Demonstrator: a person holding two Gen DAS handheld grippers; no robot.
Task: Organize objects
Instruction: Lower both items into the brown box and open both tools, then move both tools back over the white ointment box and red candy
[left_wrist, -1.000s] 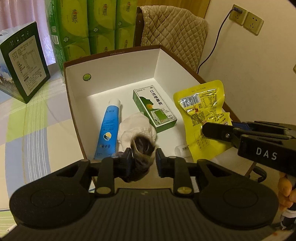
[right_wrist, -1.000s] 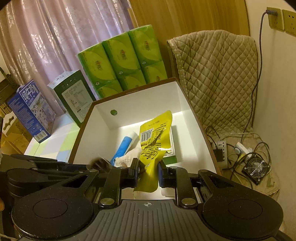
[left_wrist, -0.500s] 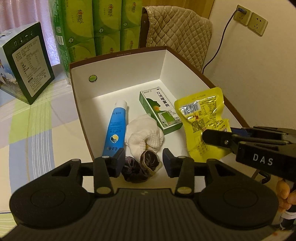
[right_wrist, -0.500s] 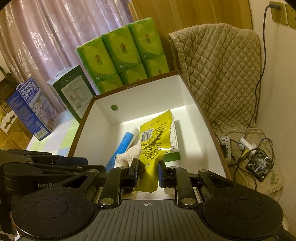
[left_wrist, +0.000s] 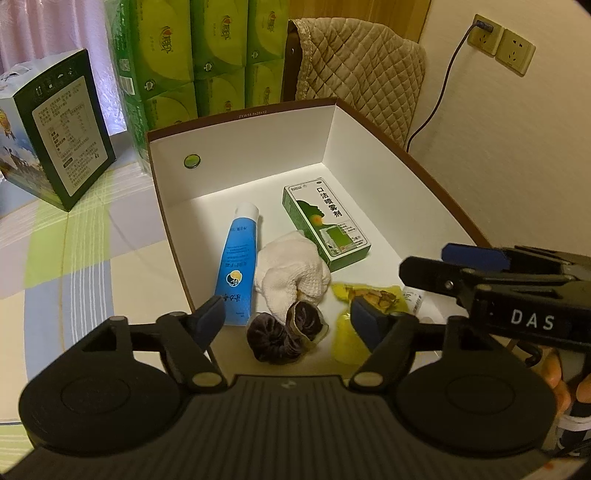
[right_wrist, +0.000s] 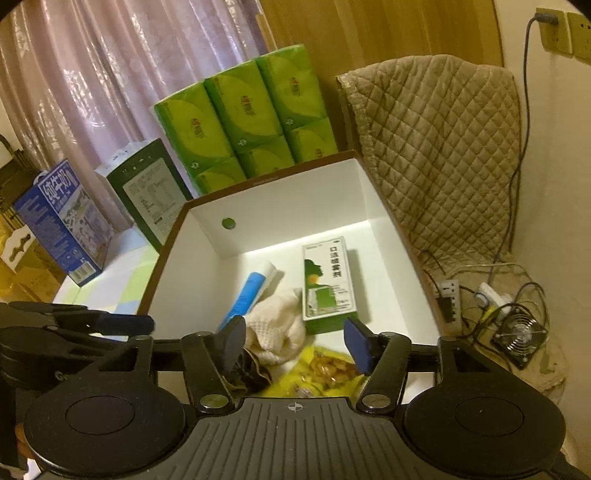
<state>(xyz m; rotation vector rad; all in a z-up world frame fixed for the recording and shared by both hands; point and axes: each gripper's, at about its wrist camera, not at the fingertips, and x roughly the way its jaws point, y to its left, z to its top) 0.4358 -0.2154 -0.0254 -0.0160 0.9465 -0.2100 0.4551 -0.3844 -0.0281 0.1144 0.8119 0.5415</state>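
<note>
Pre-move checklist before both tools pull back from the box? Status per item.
1. Left tool open, holding nothing: ok.
2. Right tool open, holding nothing: ok.
3. Yellow snack packet lying inside the white box: ok.
4. Dark scrunchie on the box floor beside the white cloth: ok.
5. Blue tube and green spray carton lying flat: ok.
6. More items left outside the box: cannot tell.
</note>
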